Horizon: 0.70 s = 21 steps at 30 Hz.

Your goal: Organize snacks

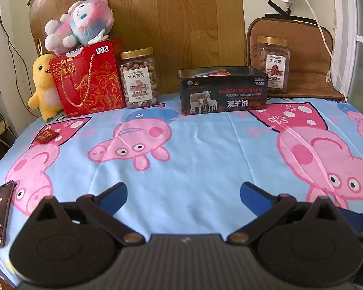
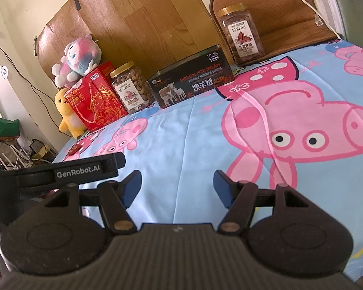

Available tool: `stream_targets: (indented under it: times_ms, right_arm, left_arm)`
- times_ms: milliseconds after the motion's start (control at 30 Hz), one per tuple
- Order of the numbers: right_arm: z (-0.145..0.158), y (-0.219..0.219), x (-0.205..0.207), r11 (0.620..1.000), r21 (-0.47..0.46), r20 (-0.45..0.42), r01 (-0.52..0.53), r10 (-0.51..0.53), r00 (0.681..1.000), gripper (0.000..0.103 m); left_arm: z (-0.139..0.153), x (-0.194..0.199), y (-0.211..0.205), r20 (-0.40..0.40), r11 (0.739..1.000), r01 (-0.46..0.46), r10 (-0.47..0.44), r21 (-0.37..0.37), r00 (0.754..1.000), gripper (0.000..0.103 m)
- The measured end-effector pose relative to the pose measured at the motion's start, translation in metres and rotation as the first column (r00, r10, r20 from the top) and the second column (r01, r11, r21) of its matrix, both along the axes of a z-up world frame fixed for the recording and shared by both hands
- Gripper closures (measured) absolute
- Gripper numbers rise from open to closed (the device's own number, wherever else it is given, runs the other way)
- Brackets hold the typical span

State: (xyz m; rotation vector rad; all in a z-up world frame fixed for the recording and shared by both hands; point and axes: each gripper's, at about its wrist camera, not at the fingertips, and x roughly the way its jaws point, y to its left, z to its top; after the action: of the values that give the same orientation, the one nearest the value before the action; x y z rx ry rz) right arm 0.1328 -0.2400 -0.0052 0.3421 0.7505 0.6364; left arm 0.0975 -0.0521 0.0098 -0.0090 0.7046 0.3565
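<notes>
A black open-top box (image 1: 223, 91) (image 2: 193, 79) printed with sheep stands at the back of the table, with snack packets showing inside it. A small red snack packet (image 1: 46, 136) (image 2: 75, 149) lies on the cloth at the left. A nut jar (image 1: 139, 77) (image 2: 130, 88) stands left of the box, and a second jar (image 1: 274, 64) (image 2: 240, 32) stands to its right. My left gripper (image 1: 184, 193) hovers open over the near cloth, empty. My right gripper (image 2: 177, 186) is open and empty too, with the left gripper's body (image 2: 67, 171) beside it.
A red gift box (image 1: 89, 79) (image 2: 95, 104) stands back left with a pink plush (image 1: 79, 24) on top and a yellow plush (image 1: 44, 87) beside it. A phone (image 1: 0, 212) lies at the near left table edge. The blue cartoon cloth (image 1: 205, 145) covers the table.
</notes>
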Motion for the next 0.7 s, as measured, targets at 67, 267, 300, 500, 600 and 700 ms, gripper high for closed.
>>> stream_targets:
  times_ms: [67,267,300,500,600,700]
  right_arm:
    - [0.0000,0.0001,-0.0002,1.000,0.000,0.001,0.000,0.000,1.000,0.035]
    - [0.0001,0.0003,-0.0002,1.000,0.000,0.001,0.000,0.000,1.000,0.035]
    - [0.0002,0.0002,-0.0001,1.000,0.000,0.001,0.000,0.000,1.000,0.035]
    - [0.0010,0.0021,-0.0012,1.000,-0.003,0.006,-0.009,0.009,1.000,0.035]
    - [0.0016,0.0022,-0.0010,1.000,-0.005,0.009,-0.012,0.012,1.000,0.035]
    - [0.0018,0.0023,-0.0002,1.000,-0.006,0.008,-0.013,0.013,1.000,0.035]
  left_arm:
    - [0.0002,-0.0001,0.0001,0.000,1.000,0.001,-0.001,-0.002,1.000,0.000]
    - [0.0002,-0.0002,0.0001,-0.003,1.000,0.011,-0.011,-0.008,1.000,0.000]
    - [0.0003,-0.0003,0.0001,-0.003,1.000,0.013,-0.013,-0.009,1.000,0.000]
    - [0.0012,0.0000,0.0005,-0.002,1.000,0.018,-0.018,-0.007,1.000,0.000]
    - [0.0013,0.0000,0.0005,-0.002,1.000,0.019,-0.019,-0.008,1.000,0.000]
    - [0.0022,0.0001,0.0008,-0.002,1.000,0.022,-0.022,-0.007,1.000,0.000]
